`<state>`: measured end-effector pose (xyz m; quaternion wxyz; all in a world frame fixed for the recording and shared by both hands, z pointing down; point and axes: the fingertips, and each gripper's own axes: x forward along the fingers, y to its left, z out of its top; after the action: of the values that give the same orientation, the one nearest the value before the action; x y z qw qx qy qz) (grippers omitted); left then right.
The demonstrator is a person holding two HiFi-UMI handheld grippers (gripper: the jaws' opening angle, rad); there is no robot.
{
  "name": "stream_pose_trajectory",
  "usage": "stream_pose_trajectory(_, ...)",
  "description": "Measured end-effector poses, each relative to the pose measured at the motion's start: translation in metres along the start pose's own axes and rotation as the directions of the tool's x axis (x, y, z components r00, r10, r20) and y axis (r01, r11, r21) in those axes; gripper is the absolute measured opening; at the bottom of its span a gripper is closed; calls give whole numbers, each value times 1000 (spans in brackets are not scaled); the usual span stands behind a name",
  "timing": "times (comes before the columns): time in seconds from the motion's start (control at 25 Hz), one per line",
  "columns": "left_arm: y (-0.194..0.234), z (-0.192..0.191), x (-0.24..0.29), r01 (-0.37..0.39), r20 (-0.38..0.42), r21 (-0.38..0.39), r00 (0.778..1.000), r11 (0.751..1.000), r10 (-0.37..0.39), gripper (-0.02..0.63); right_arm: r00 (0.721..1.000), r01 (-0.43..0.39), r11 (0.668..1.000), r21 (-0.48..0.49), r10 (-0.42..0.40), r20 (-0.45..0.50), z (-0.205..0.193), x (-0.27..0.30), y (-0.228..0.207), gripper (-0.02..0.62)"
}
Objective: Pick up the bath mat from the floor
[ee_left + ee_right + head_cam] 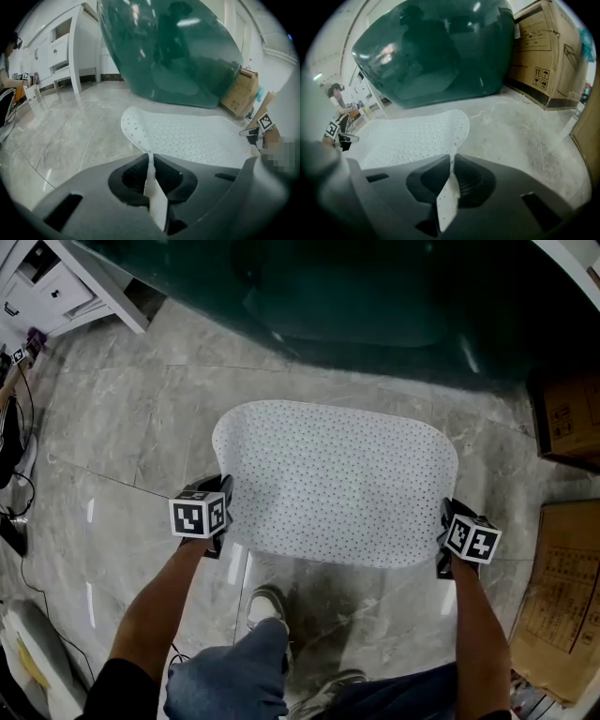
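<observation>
A white bath mat (336,482) dotted with small holes is spread over the grey marble floor in the head view. Its near edge is lifted off the floor. My left gripper (221,517) is shut on the mat's near left corner, and my right gripper (444,538) is shut on its near right corner. In the left gripper view the mat (187,133) runs from between the jaws (150,161) out to the right. In the right gripper view the mat (410,136) is pinched at the jaws (451,164) and stretches away to the left.
A dark green bathtub (356,296) stands just beyond the mat. Cardboard boxes (568,418) sit at the right, a white cabinet (66,282) at the far left. My shoes (267,606) and legs are right behind the mat. Cables (19,512) lie at the left.
</observation>
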<state>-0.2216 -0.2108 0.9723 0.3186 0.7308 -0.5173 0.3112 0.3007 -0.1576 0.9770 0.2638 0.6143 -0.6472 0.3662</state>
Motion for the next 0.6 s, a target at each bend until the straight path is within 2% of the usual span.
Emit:
stream_pose_trajectory(0.16, -24, 28, -27, 39, 35, 11, 999, 999, -40, 35, 998, -37, 999, -14, 37, 42, 23, -24, 22, 33)
stream_pose_trajectory(0.32, -52, 57, -57, 86, 45, 42, 995, 995, -88, 35, 998, -53, 999, -10, 53, 43, 38, -50, 37, 31)
stream_pose_trajectory(0.6, -92, 116, -121, 114, 74, 109, 990, 987, -123, 35, 994, -88, 995, -48, 91, 63, 83, -111, 72, 31)
